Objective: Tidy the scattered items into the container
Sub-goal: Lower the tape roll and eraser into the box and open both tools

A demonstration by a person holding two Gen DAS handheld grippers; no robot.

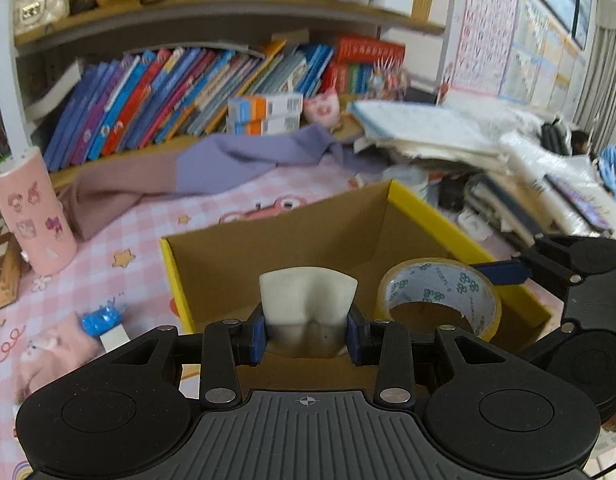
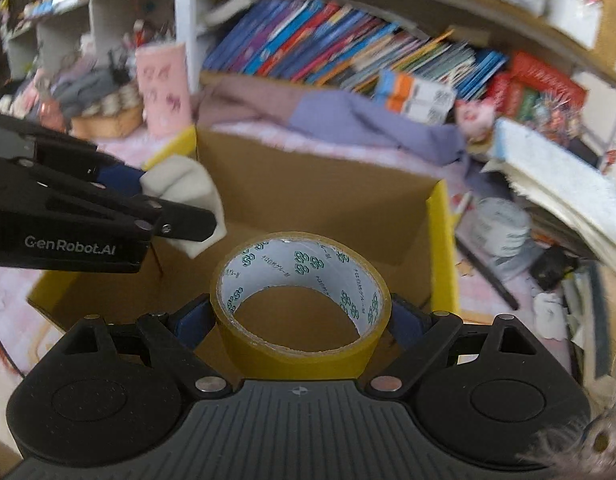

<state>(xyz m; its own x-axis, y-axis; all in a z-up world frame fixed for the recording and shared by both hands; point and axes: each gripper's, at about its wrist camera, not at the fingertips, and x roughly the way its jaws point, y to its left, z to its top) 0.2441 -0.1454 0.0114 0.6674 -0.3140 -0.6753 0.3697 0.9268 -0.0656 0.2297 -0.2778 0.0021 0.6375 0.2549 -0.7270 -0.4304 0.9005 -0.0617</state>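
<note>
Pink checkered tabletop (image 1: 148,220) below bookshelves (image 1: 188,92); left jaws pinch a white pad (image 1: 307,294), right jaws pinch tape (image 2: 302,300).

A child's room at home: the bookshelf (image 1: 212,92) is packed with colourful children's books, an alphabet poster (image 1: 487,36) hangs right of it, and a pink cartoon-print cloth (image 1: 148,232) lies below.

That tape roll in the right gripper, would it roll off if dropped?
Probably it could: the tape roll is a round hollow ring. It looks stiff, keeping its shape in the right gripper. The box walls below would likely stop it.
</note>
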